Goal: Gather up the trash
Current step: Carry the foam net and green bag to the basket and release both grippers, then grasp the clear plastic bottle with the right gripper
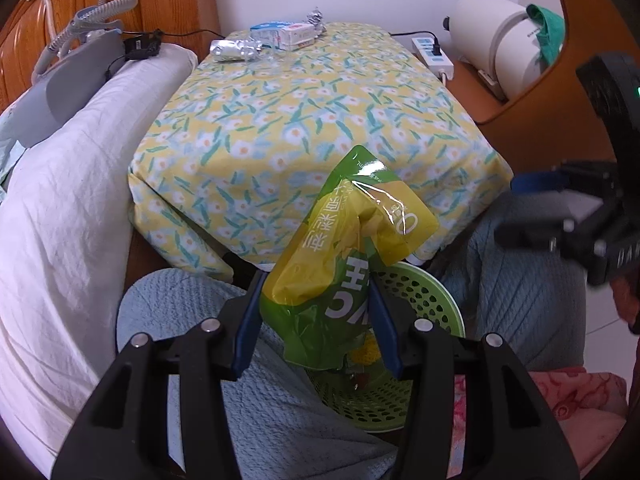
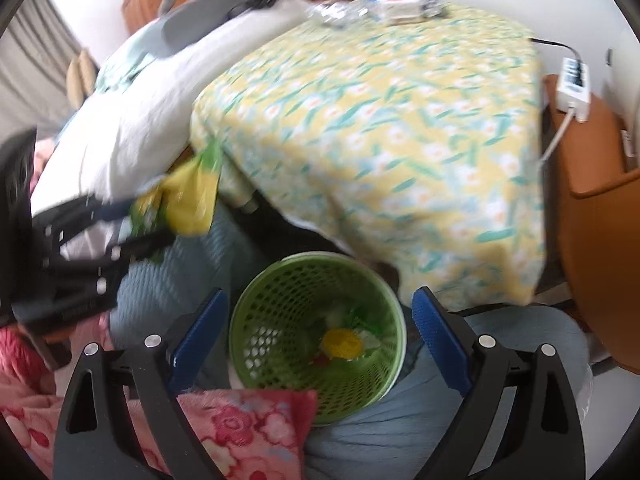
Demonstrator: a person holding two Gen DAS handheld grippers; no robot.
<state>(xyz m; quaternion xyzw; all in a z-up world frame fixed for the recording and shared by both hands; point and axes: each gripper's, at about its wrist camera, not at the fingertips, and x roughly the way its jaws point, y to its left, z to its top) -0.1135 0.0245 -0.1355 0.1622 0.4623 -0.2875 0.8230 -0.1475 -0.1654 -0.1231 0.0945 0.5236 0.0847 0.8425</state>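
My left gripper [image 1: 316, 280] is shut on a green and yellow snack bag [image 1: 352, 232], which sticks up between the blue pads. Behind the bag stands the green mesh basket [image 1: 424, 292]. In the right wrist view my right gripper [image 2: 320, 296] is open directly over that basket [image 2: 276, 296], with nothing between its fingers. A yellow and white scrap [image 2: 342, 342] lies at the basket's bottom. The left gripper [image 2: 136, 216] with the bag [image 2: 192, 200] shows to the basket's left. A crushed bottle [image 1: 236, 50], a small carton [image 1: 288, 34] and a foil wrapper [image 1: 316, 18] lie at the far end of the floral pillow [image 1: 304, 120].
A white pillow [image 1: 68, 184] lies left of the floral one. A wooden nightstand [image 1: 532, 120] with a power strip [image 1: 434, 54] and a white appliance [image 1: 496, 36] stands at right. Blue blanket [image 1: 260, 400] and pink floral cloth [image 2: 248, 428] surround the basket.
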